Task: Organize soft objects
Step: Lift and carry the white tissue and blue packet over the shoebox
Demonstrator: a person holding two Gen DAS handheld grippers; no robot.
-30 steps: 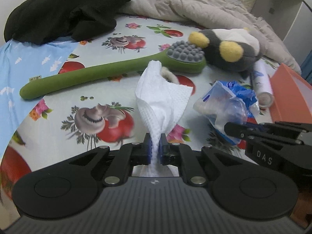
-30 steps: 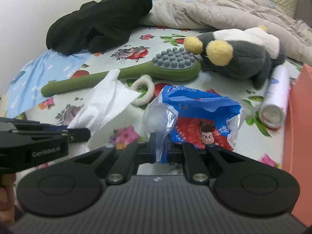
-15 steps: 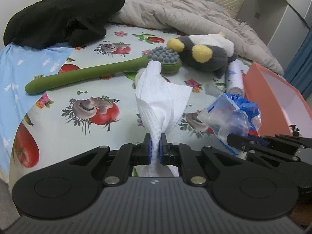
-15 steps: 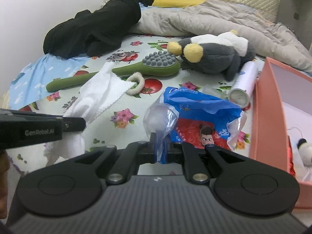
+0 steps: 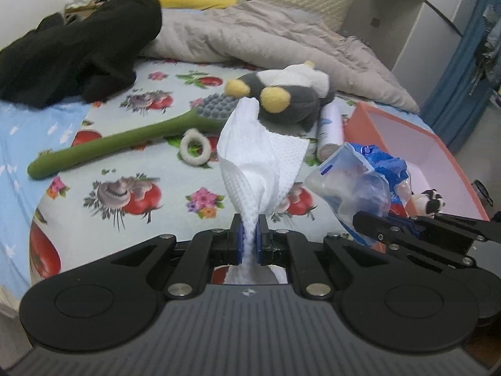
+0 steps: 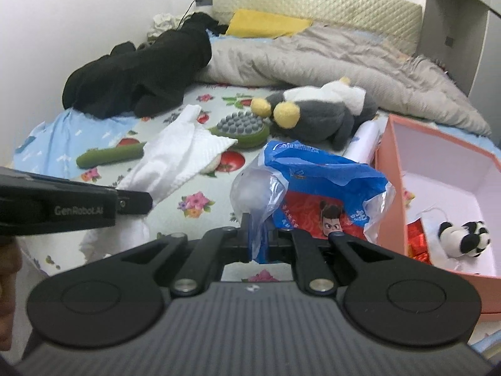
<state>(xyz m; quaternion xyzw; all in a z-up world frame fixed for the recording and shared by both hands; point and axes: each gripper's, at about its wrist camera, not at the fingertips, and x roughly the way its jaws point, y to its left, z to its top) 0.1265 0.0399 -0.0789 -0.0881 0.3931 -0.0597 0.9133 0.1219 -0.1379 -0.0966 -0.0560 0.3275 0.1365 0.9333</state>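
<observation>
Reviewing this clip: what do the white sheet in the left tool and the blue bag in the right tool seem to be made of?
The white sheet looks like embossed paper towel or nonwoven wipe: matte, with a dotted texture and soft folds; which one is unclear. The blue bag looks like thin plastic film: glossy, crinkled, partly see-through, with a printed cartoon face.

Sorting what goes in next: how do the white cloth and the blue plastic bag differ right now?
The white cloth is matte, dimpled and opaque; the blue plastic bag is glossy, printed and partly see-through. The cloth is pinched in the left tongs, the bag in the right tongs. The bag hangs nearer the pink box. Both are limp, crumpled and lifted off the bed.
</observation>
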